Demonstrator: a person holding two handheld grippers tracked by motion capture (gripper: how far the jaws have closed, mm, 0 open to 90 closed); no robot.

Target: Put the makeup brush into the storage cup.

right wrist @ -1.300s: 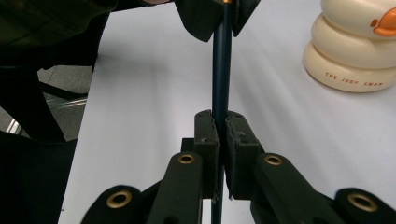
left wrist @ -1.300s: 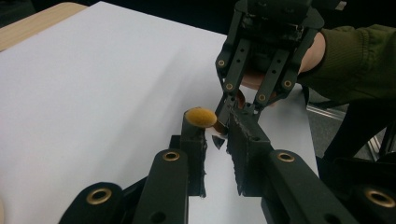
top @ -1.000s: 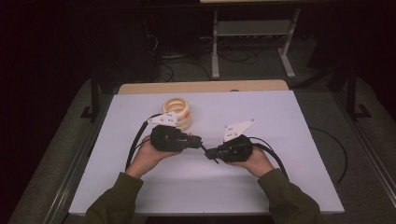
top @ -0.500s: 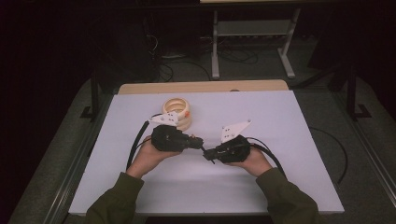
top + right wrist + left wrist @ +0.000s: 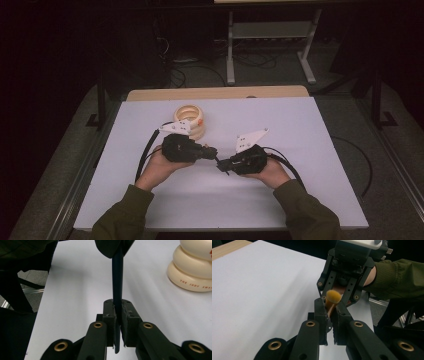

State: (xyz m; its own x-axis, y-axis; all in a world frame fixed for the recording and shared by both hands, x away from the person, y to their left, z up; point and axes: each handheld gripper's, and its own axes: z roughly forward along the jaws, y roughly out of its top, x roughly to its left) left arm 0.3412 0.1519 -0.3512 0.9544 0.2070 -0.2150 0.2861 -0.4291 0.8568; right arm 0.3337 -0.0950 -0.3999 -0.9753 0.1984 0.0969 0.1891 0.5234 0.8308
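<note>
sleeves: two olive green sleeves (image 5: 300, 212) are seen coming in from 6 o'clock of the high view; a hand sits at the end of each, wrapped round a gripper body
right gripper (image 5: 223, 165): held at about 5 o'clock of the table centre, pointed toward 9 o'clock; jaws are pressed together on the dark handle of the brush, which is seen up close in the right gripper view (image 5: 117, 312) running straight up from between the pads toward 12 o'clock
left gripper (image 5: 214, 151): held at about 7 o'clock of centre, pointed toward 3 o'clock, nose to nose with the other one; jaws are clamped on the brush too, just below the bristles, as shown in the left gripper view (image 5: 330, 312)
brush (image 5: 333, 298): a small one, yellow-orange bristle tuft on a short wooden-looking neck, the rest of the handle dark; it's pinched by both grippers at once and kept off the table, bridging the gap between them near the middle
table (image 5: 300, 120): covered in a plain white sheet; a strip of bare wood is left showing along the 12 o'clock edge
ring stack (image 5: 190, 120): a cream-coloured stack of rounded rings is parked at about 11 o'clock of the left gripper, partly behind its grey plate; some small lettering can be made out on the bottom ring in the right gripper view (image 5: 192, 270)
floor: grey carpet beyond the table at 12 o'clock, with a metal frame (image 5: 270, 45) and loose cables lying around
</note>
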